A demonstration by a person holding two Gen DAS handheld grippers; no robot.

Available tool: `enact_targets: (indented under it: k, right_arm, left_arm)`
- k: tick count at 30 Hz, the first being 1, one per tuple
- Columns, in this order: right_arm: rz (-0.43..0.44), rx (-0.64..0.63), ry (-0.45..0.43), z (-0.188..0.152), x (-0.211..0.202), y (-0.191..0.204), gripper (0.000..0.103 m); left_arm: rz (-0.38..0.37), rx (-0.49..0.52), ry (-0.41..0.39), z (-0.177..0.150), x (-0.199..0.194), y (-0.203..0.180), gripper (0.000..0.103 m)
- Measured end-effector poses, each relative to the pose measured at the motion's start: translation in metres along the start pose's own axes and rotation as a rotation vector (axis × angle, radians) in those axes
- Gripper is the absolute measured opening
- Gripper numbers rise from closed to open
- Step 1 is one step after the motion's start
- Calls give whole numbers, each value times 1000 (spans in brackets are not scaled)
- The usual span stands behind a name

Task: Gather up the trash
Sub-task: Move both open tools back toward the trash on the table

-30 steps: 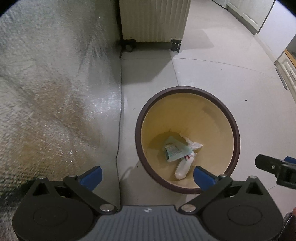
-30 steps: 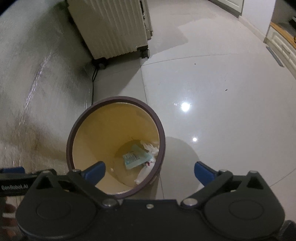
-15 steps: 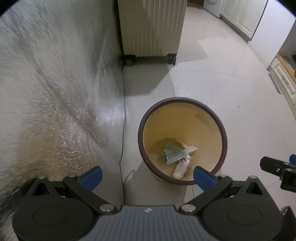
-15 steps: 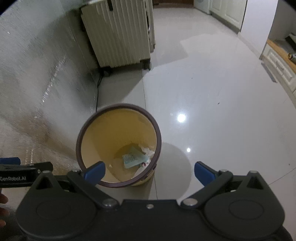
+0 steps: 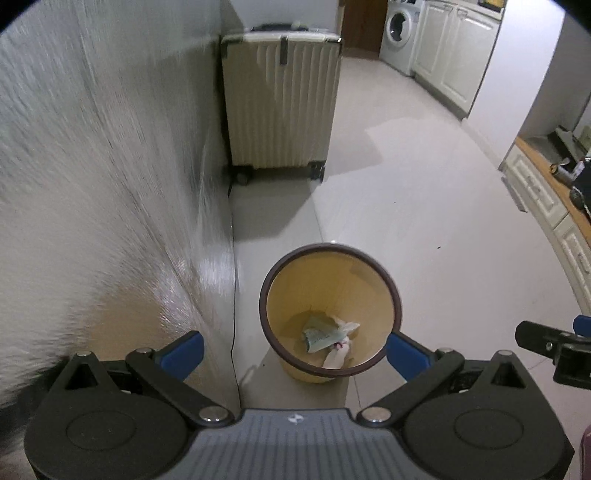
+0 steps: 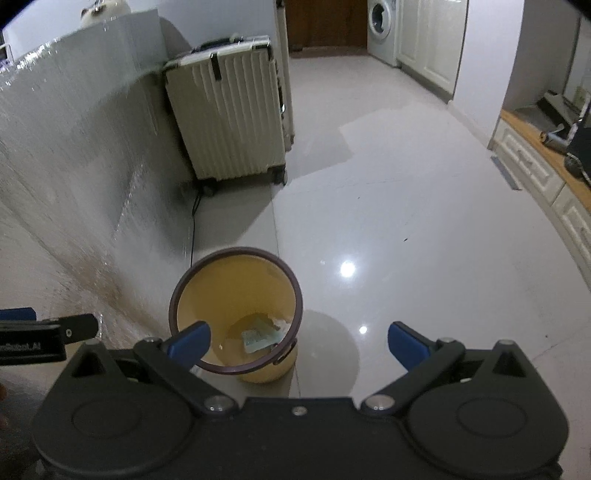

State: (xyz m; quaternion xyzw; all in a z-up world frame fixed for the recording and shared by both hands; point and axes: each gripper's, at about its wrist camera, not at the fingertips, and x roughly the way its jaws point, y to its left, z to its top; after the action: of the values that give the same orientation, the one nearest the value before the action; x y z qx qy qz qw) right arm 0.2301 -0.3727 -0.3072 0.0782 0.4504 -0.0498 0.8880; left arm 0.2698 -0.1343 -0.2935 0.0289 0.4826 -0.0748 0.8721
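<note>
A yellow waste bin [image 5: 373,280] with a dark brown rim stands on the floor, also seen in the right wrist view as the bin [image 6: 221,284]. At its bottom lie a greenish wrapper [image 5: 320,335] and a crumpled white tissue [image 5: 341,355]; the wrapper [image 6: 260,336] shows in the right view too. My left gripper [image 5: 293,350] hangs open well above the bin, nothing between its blue fingers. My right gripper [image 6: 298,341] is open and empty, above the bin's right side. The right gripper's tip [image 5: 546,341] shows at the left view's right edge.
A shiny silver wall covering [image 5: 110,192] runs along the left. A cream ribbed suitcase [image 5: 280,99] on wheels stands behind the bin. Pale glossy floor tiles [image 6: 406,229] stretch right toward white cabinets [image 5: 450,51] and a washing machine [image 6: 380,31]. A black cable [image 6: 194,229] runs down by the wall.
Both grippers have risen and pulled back from the bin, which now looks smaller and lower in both views. More of the suitcase and the room has come into view. The trash stays in the bin.
</note>
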Motion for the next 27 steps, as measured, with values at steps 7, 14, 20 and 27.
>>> enact_targets:
  k: [7, 14, 20, 27]
  right_arm:
    - [-7, 20, -80, 3, -63, -6, 103]
    - [-20, 39, -192, 17, -127, -12, 103]
    - [-26, 27, -281, 28, -174, -8, 103]
    - [-6, -9, -404, 35, -230, 12, 103]
  left_arm:
    - [-3, 31, -91, 2, -60, -13, 103]
    - [-27, 64, -215, 11, -124, -26, 103]
    - [-36, 85, -318, 16, -175, -34, 103]
    - [-14, 71, -456, 15, -233, -20, 103]
